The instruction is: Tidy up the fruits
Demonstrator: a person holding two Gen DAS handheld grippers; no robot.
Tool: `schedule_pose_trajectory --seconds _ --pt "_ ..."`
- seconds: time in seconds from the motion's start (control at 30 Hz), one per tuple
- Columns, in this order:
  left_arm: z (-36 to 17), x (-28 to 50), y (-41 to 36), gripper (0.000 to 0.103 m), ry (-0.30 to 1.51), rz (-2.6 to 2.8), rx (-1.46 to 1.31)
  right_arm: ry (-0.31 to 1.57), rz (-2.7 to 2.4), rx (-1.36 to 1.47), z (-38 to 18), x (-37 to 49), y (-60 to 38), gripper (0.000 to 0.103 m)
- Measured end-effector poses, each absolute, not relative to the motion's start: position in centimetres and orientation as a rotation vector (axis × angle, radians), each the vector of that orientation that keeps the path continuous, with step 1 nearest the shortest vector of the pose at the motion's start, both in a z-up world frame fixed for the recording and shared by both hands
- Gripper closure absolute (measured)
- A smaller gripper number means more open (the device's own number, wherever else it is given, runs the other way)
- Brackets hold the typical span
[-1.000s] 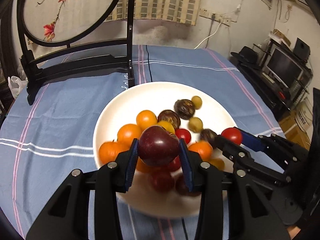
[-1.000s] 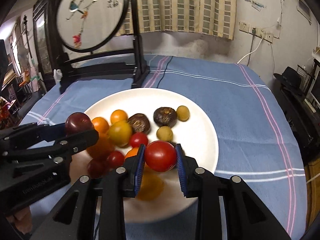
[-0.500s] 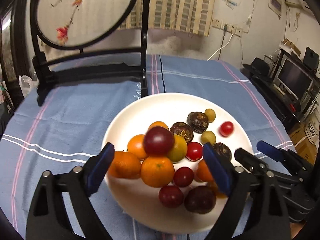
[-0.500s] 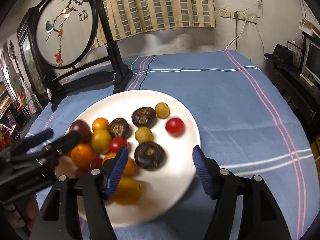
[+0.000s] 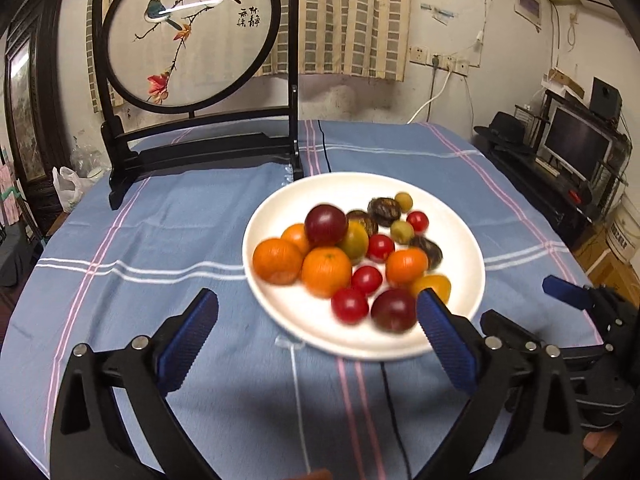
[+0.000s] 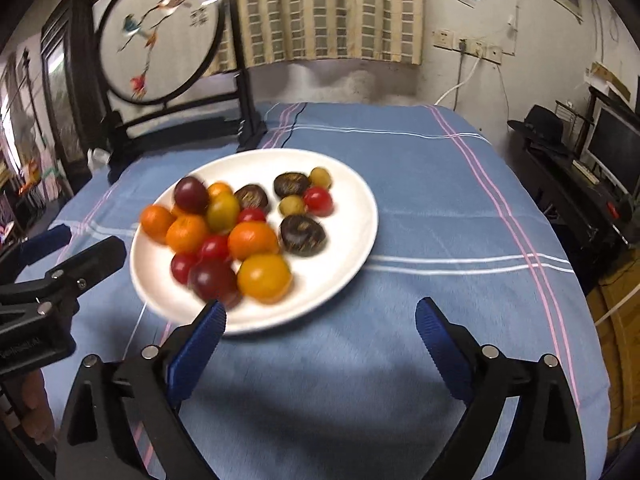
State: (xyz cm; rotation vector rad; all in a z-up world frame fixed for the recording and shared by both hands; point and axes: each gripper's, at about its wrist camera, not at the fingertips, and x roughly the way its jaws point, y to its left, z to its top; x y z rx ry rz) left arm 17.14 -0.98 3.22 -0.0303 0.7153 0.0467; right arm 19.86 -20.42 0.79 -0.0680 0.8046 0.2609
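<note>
On the white plate (image 5: 460, 236), a dark plum (image 5: 325, 225) is perched at 10 o'clock atop mandarins; roll-off is risked if nudged. Left gripper (image 5: 316, 338) and right gripper (image 6: 320, 340) are seen opening, empty.

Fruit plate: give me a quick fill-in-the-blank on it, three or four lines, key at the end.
1. All the fruit lies on a round plate whose colour is ____.
2. The cloth under it is mainly ____.
3. Between the left gripper fingers there is ____ fruit held.
4. The plum at the pile's far end rests ____ the oranges.

Missing words: white; blue; no; on
</note>
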Motion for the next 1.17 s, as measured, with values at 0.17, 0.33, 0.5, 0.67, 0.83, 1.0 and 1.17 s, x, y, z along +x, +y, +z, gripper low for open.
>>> schedule_pose_trajectory --seconds 0.17,0.33,0.5,0.67,0.83,1.0,1.17 --pt "1.8 15.1 -0.3 0.005 0.737 0.060 -0.032 0.791 0.279 -0.118 0.1 17.8 -19.3 0.005" --pt "0.2 14.9 1.0 0.005 0.725 0.099 -0.037 0.730 0.275 -0.128 -1.1 17.1 -19.5 0.005" --pt "-0.8 15.4 1.8 0.005 0.767 0.095 -0.041 0.780 0.276 -0.144 -1.7 17.7 -19.7 0.005" --pt "-0.9 15.1 1.4 0.005 0.773 0.064 -0.047 0.821 0.287 -0.127 -2.1 17.8 -19.8 0.005" --pt "-0.9 14.9 1.2 0.005 0.765 0.060 -0.044 0.833 0.294 -0.139 -2.2 17.5 -19.4 0.005" --pt "-1.0 15.0 1.2 0.005 0.776 0.055 -0.049 0.862 0.290 -0.153 -2.6 17.3 -19.1 0.005" --pt "-1.6 15.1 0.8 0.005 0.787 0.069 -0.015 0.920 0.297 -0.155 -3.5 17.3 -18.9 0.005"
